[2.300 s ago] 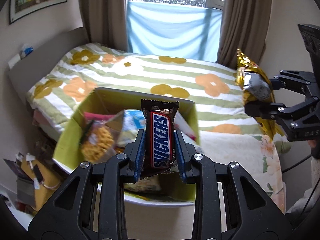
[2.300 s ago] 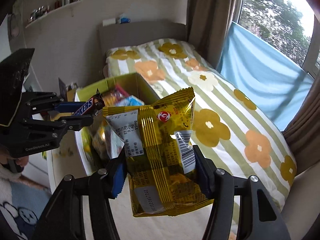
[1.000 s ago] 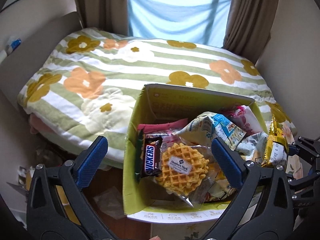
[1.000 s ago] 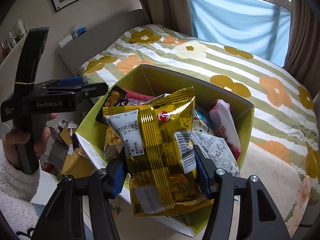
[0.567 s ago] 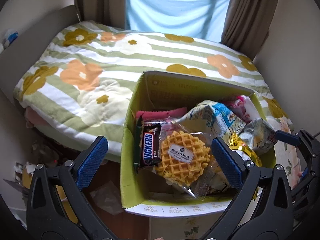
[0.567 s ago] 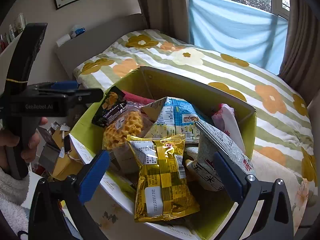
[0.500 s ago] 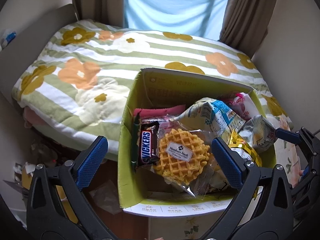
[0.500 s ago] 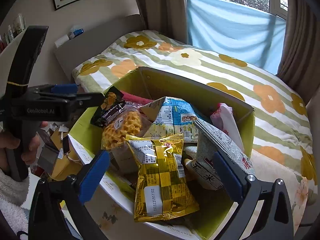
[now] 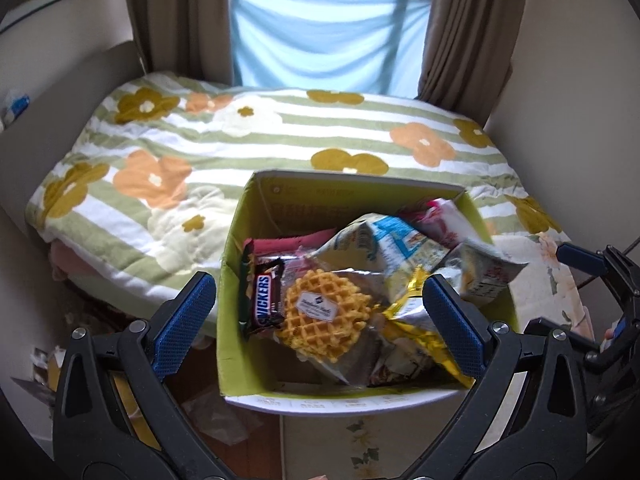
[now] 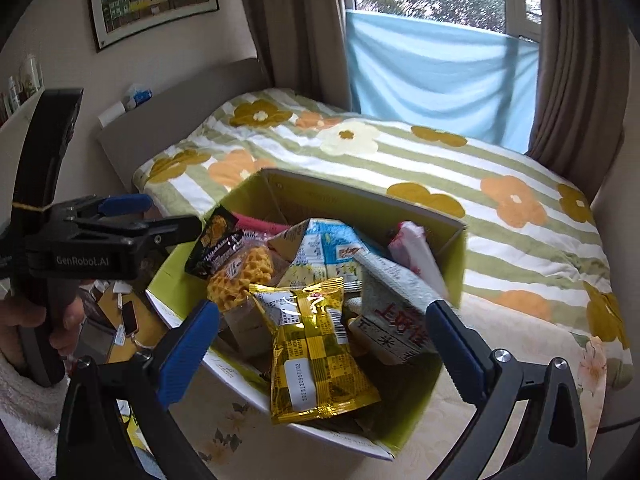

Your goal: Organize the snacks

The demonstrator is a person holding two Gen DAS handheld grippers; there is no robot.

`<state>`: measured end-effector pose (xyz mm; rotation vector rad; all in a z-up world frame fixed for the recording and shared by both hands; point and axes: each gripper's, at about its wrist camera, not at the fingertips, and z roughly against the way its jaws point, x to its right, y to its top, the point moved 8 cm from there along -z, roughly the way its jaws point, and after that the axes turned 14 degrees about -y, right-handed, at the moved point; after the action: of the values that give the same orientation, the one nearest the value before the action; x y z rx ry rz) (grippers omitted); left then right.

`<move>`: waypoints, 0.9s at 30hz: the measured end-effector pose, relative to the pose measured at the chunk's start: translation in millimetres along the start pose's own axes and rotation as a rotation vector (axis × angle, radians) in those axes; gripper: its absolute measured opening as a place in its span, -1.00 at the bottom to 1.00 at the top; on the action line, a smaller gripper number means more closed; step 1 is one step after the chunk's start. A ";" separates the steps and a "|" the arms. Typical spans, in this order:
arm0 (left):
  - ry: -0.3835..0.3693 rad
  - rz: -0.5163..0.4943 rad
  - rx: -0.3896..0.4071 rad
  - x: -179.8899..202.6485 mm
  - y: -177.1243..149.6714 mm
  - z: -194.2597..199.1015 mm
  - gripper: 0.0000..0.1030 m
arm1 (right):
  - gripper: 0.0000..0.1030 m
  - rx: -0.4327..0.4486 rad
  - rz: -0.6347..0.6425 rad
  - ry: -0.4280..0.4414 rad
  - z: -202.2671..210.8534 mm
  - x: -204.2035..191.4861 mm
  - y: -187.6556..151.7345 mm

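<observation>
Cardboard box (image 9: 236, 280) rim between gripper (image 9: 320, 320) fingers

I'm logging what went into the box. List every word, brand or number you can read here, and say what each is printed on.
"SNICKERS": on the chocolate bar at the box's left wall.
"GenRobot.AI": on the left tool.
The label on the waffle pack: script too small to read.
The yellow snack bag: barcode digits and small print blurred.
The grey-white packet: large red Chinese characters, partly hidden by the right tool's finger.
The blue-and-white packet: print too small.
</observation>
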<state>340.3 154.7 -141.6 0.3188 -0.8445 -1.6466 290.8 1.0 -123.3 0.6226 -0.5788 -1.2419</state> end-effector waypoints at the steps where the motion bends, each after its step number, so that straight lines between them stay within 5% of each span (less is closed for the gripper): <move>1: 0.001 -0.013 0.016 9.8 1.6 7.2 0.99 | 0.99 0.016 -0.010 -0.005 9.0 4.9 0.7; 13: -0.018 -0.071 0.182 122.7 -24.5 111.6 0.99 | 0.99 0.171 -0.159 -0.160 146.6 78.7 -18.8; 27: 0.023 -0.122 0.338 188.0 -96.5 214.8 0.99 | 0.99 0.302 -0.284 -0.361 265.6 101.0 -85.0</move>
<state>85.7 58.2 -12.5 0.6329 -1.1057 -1.6051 69.6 -145.4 9.3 0.7553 -1.0189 -1.5641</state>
